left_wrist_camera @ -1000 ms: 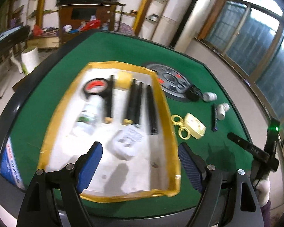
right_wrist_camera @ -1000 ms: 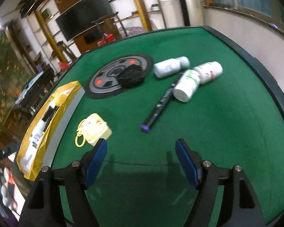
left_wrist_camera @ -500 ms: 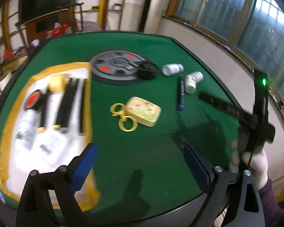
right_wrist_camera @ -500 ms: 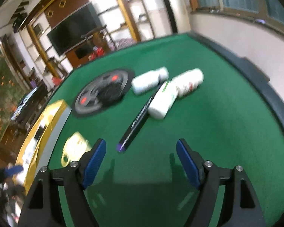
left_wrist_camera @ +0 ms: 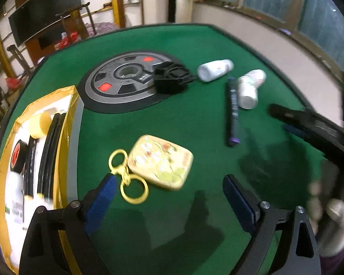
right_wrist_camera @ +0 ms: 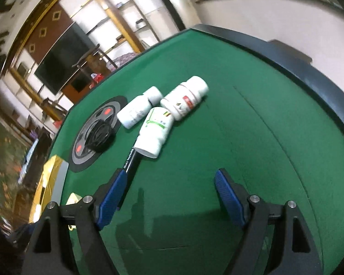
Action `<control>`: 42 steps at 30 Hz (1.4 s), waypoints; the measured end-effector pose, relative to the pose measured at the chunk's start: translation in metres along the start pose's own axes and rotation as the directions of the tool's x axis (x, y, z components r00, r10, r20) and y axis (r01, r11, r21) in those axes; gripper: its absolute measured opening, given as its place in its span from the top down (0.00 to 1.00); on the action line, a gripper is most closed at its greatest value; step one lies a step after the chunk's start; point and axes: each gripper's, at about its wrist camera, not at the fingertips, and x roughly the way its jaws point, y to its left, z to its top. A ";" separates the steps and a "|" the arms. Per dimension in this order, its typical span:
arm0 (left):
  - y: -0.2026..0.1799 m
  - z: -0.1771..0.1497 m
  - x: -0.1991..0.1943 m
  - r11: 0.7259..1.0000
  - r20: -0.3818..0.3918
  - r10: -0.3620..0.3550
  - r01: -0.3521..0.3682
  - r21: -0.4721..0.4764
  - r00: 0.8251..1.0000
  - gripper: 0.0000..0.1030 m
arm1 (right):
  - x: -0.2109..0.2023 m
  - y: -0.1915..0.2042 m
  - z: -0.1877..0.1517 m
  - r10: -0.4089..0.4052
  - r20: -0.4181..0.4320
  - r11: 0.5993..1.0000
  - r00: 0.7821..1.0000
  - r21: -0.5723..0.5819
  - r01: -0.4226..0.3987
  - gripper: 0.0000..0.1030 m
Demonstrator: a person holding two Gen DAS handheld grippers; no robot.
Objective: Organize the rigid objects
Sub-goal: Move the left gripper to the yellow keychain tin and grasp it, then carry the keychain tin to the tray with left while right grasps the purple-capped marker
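Both tools are spread wide with nothing between the pads: left gripper hangs over the yellow tin, right gripper faces the white bottles.

Loose items lie on the green felt table:
- Yellow tin – flat, rounded-rectangle, printed lid, just beside the gold scissors, which touch or nearly touch its left edge. Probably light, stiff, slick metal; pinch across the short sides, low, so the pads don't slide off the rounded corners.
- Gold scissors – thin, shiny metal, lie flat; hard to get under on felt, so grab at the pivot between the loops.
- Black pen with purple end – slim rigid cylinder, will roll; take mid-shaft, pads square across it. In the right wrist view its near end sits right by the left pad.
- Three white bottles, all on their sides: the green-label bottle touches the pen, the red-label bottle is against it, and a small plain bottle is just beside them. Smooth plastic, likely light, prone to rolling – grip across the body, not the cap.

The yellow-rimmed tray at left already holds black sticks, a yellow roll and a red-and-black tape. A black fan-like part sits on the grey disc.
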 end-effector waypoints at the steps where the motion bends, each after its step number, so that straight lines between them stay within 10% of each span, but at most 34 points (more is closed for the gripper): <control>1: 0.000 0.003 0.006 1.000 -0.009 0.029 -0.029 -0.004 1.000 0.08 | -0.001 0.001 -0.001 -0.002 0.002 1.000 1.000 -0.002 0.002 0.23; 12: 0.004 0.007 0.037 0.992 0.011 0.126 -0.126 0.014 0.992 0.00 | 0.004 0.012 -0.004 -0.032 -0.012 0.998 0.999 -0.062 0.031 0.23; 17: 0.003 -0.005 0.022 1.000 0.016 -0.008 0.008 0.021 1.000 0.29 | 0.005 0.015 -0.005 -0.048 -0.011 0.996 0.999 -0.076 0.047 0.22; 27: 0.015 -0.037 -0.031 0.963 0.072 -0.255 0.260 -0.072 0.964 0.31 | 0.009 0.020 -0.006 -0.057 -0.016 0.993 0.998 -0.104 0.055 0.16; 42: 0.061 -0.069 -0.099 0.923 0.207 -0.341 0.368 -0.109 0.917 0.31 | 0.055 0.089 -0.004 -0.170 -0.143 0.946 0.975 -0.302 0.121 0.19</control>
